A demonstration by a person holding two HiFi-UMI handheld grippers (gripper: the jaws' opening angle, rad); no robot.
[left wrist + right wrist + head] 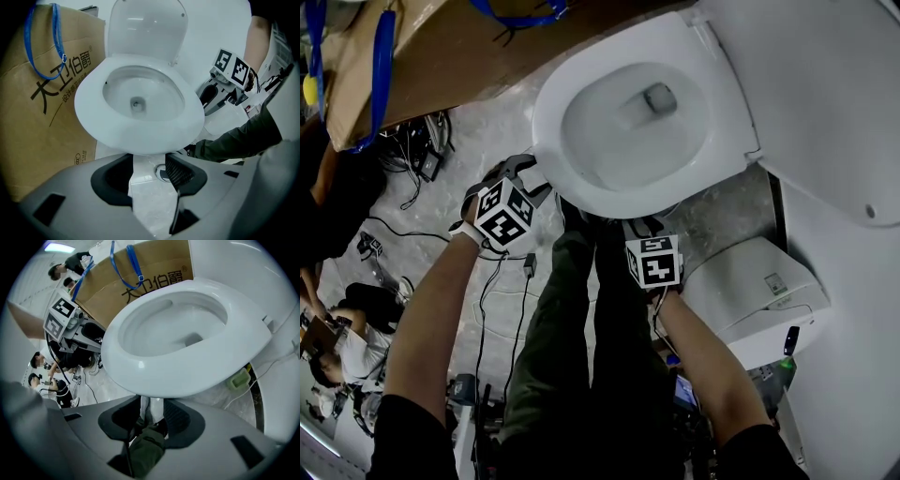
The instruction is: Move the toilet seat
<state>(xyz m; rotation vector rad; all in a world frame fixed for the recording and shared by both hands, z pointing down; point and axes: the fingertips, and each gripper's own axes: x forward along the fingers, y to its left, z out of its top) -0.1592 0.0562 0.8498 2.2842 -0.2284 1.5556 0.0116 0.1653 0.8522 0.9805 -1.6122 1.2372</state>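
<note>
Fingers of left gripper and right gripper gape empty at the front edge of the toilet seat.

Toilet seat: glossy white, no pattern. Lid, upper right: same white.
Cardboard box, upper left: brown, black print, bright blue straps.
Floor: pale grey, mottled like stone.
Left gripper and right gripper: grey shells, black ribbed pads. Marker cubes: white faces, black square patterns.
Trousers, lower centre: dark olive.
Sleeves, bottom edge: black.
Boxy unit, right: white.
Small block behind the bowl: pale green.
</note>
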